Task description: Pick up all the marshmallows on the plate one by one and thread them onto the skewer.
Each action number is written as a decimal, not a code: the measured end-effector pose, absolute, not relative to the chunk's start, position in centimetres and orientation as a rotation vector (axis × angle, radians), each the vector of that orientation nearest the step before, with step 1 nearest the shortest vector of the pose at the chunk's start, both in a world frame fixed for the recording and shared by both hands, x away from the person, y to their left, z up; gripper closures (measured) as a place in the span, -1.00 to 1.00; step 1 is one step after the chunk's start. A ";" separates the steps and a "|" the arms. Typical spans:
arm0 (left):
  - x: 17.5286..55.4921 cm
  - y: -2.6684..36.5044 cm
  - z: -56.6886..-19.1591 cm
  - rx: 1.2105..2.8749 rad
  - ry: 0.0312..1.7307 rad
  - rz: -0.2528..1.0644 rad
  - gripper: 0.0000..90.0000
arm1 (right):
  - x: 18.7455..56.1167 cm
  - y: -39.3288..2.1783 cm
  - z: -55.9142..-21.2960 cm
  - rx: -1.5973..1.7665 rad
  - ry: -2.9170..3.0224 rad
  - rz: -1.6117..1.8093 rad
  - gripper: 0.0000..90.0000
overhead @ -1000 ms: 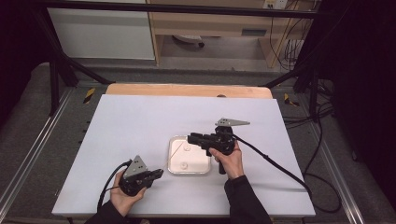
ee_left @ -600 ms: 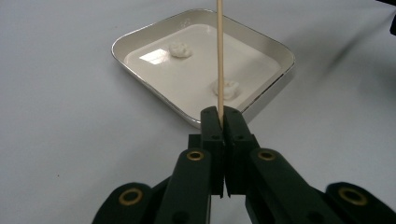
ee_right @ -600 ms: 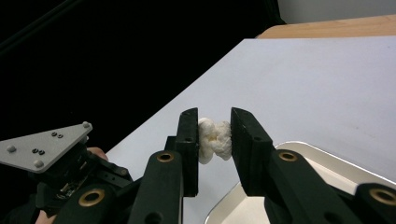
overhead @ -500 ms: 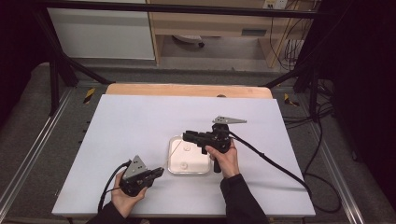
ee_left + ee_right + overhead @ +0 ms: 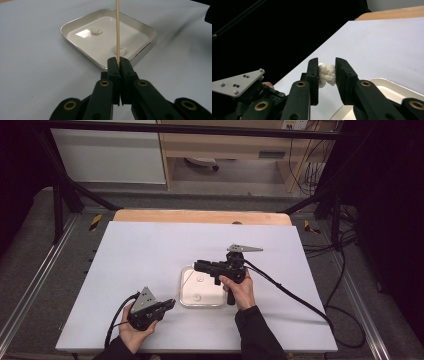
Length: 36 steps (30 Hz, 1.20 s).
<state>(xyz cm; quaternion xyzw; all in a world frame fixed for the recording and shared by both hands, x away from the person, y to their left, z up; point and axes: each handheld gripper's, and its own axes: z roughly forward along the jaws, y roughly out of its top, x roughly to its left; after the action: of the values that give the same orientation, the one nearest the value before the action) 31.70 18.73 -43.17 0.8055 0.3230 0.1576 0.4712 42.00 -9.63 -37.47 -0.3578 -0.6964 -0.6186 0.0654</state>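
- Work in hand looks like threading popcorn onto a wooden skewer [image 5: 116, 27]
- Left claw [image 5: 117, 62] clenched on the skewer's lower end; stick runs straight out from the jaws, nothing on it in the left gripper view
- Left claw [image 5: 169, 304] sits on the near-left of the worktop [image 5: 150, 255], just beside the tray [image 5: 186, 303]
- Right claw [image 5: 326, 75] grasping one piece of popcorn [image 5: 326, 74], pads pressing it from both sides
- In the high view the right claw [image 5: 199, 266] hangs over the tray's far edge, pointing toward the left side
- White square tray with metal rim [image 5: 80, 19] holds two more pieces: one toward its far side [image 5: 96, 30], one near the skewer [image 5: 120, 50]
- Judged progress: early; pickup of first piece done, piercing not yet done; popcorn and skewer tip well apart
- Left to do: bring the piece to the tip, push it on, then the two in the tray
- Writing: no brand, label or readable text anywhere; the grey plate [image 5: 235, 83] shows screws only
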 end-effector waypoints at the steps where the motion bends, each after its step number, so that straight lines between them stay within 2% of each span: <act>1: 31.7 18.7 -43.2 1.972 0.791 0.386 0.97 | 42.0 -9.6 -37.5 -1.075 -2.095 -1.866 0.64; 19: 31.6 18.6 -43.5 1.990 0.763 0.410 0.97 | 41.6 -9.1 -38.2 -1.026 -2.063 -1.834 0.73; 36: 31.4 18.5 -43.7 1.990 0.769 0.419 0.97 | 40.9 -8.5 -39.0 -0.991 -2.068 -1.841 0.73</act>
<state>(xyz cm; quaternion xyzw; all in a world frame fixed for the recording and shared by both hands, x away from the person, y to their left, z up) 31.43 18.52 -43.69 0.8102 0.3132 0.1706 0.4652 40.88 -8.50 -39.04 -0.3353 -0.6996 -0.6230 0.1001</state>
